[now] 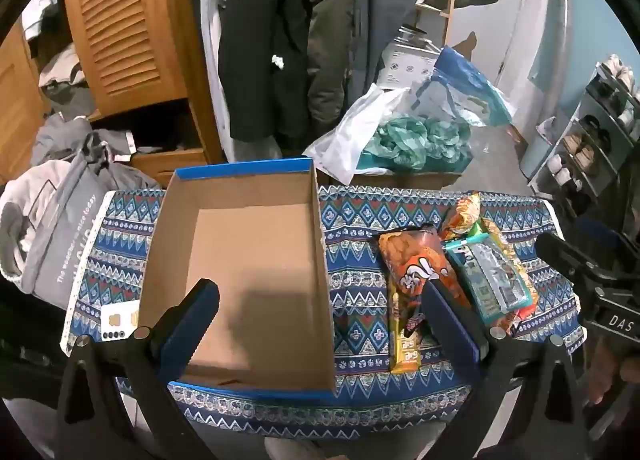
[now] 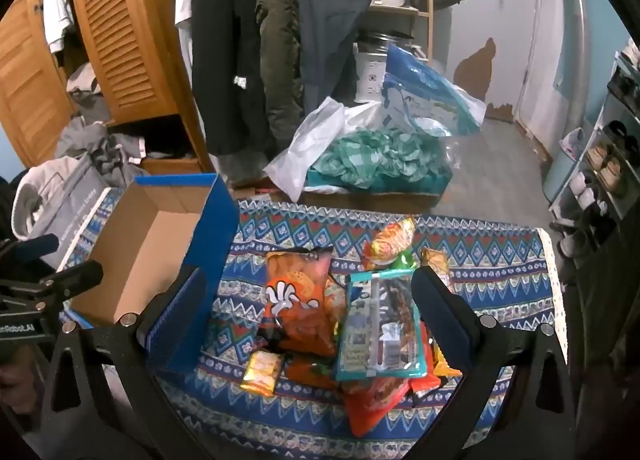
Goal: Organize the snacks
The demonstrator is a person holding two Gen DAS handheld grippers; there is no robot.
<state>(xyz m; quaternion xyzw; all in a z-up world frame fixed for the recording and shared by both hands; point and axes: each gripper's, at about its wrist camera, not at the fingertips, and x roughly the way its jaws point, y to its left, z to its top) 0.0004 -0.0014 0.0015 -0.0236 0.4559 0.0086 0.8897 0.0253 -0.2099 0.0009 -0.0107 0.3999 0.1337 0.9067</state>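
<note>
We found the cardboard box [image 1: 256, 260] empty on the left of the desk [image 1: 360, 324], open top ready to take the snacks. The snack pile [image 2: 360, 324] lay to its right, the orange bag [image 2: 300, 300] and the teal packet [image 2: 380, 328] on top. Left gripper [image 1: 320, 300] hung above the box, jaws spread, holding nothing. Right gripper [image 2: 304, 292] hung above the pile, jaws spread around it. The box's blue near-right wall [image 2: 200, 280] stood between pile and box interior; we judged it must be cleared.

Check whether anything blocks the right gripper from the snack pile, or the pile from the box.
Nothing visible does. The right gripper is open above the snack pile, and the cardboard box beside it is open-topped.
</note>
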